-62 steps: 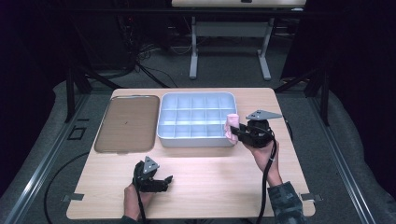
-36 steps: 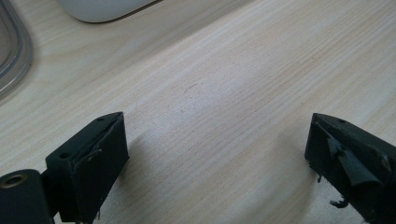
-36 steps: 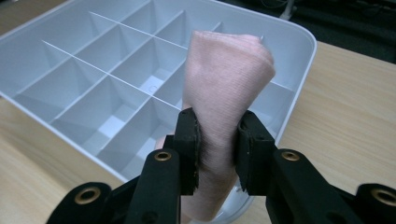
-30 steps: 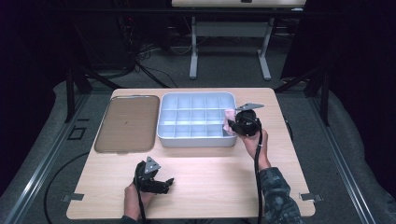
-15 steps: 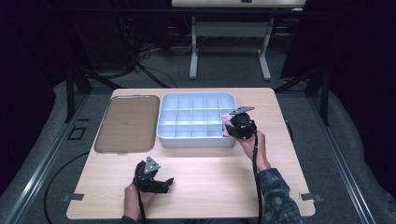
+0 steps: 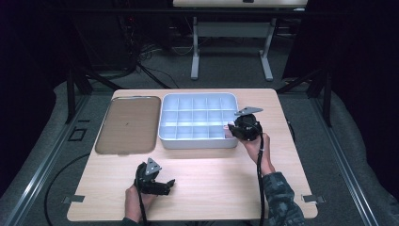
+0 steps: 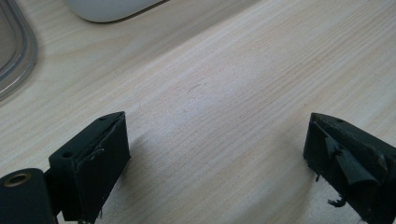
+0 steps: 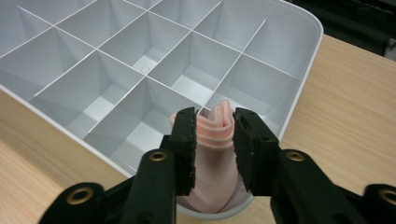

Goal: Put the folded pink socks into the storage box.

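Pink cloth point(image 8: 215, 140), folded and bunched, sits clenched between the fingers point(image 8: 184, 140) of the right gripper point(image 6: 234, 129) at the near right corner of the white divided tray point(image 6: 197, 141); the jaws have just been closing a little on it; the left gripper point(image 6: 164, 184) rests apart on the desk point(image 6: 211, 183), its fingers point(image 7: 100, 149) spread wide around nothing; the lid point(image 6: 126, 123) lies beside the tray; the cloth should probably go down inside one compartment, clear of the dividers, before the squeeze eases.
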Demonstrator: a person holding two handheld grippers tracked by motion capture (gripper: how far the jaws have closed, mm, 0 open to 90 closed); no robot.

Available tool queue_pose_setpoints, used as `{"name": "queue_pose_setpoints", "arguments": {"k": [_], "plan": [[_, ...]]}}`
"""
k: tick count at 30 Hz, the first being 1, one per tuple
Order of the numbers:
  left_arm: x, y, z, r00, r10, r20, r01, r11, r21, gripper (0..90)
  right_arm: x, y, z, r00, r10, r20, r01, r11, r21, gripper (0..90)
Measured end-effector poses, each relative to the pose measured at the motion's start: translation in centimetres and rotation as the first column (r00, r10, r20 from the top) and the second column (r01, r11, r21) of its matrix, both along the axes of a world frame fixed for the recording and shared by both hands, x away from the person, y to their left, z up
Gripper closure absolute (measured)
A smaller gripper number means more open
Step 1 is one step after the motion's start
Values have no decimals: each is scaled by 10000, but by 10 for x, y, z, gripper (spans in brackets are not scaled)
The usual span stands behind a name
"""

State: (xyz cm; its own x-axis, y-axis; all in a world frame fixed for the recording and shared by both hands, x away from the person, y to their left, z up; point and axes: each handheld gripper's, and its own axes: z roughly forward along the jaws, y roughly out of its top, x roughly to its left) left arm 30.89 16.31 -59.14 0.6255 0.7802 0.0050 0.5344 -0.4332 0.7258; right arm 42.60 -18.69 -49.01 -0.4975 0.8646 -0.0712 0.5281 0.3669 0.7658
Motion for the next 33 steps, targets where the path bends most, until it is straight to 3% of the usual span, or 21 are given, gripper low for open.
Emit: {"name": "queue_pose_setpoints", "arguments": {"k": [3, 7, 12, 18, 25, 33], "plan": [[0, 0, 0, 10000, 10, 1, -10, 10000, -15, 69, -3, -1, 2, 10000, -16, -17, 16, 10000, 24, 702], [0, 0, 0, 10000, 7, 1, -7, 10000, -14, 71, -12, -5, 9, 9998, -34, 209, 22, 9985, 547, 644], [0, 0, 0, 10000, 24, 19, -24, 10000, -27, 71, -28, -10, 19, 9999, 49, 132, -60, 9964, 847, 485], [0, 0, 0, 10000, 1, 28, -1, 10000, -4, 72, -49, -18, 26, 9994, 272, 198, -286, 9968, 749, 336], [0, 0, 0, 10000, 3, 27, -3, 10000, -7, 72, -74, -30, 18, 9989, 410, 226, -421, 9978, 505, 174], [0, 0, 0, 10000, 10, 3, -10, 10000, -23, 72, -97, -53, 1, 9995, 309, 12, -309, 9992, 270, 125]]}}
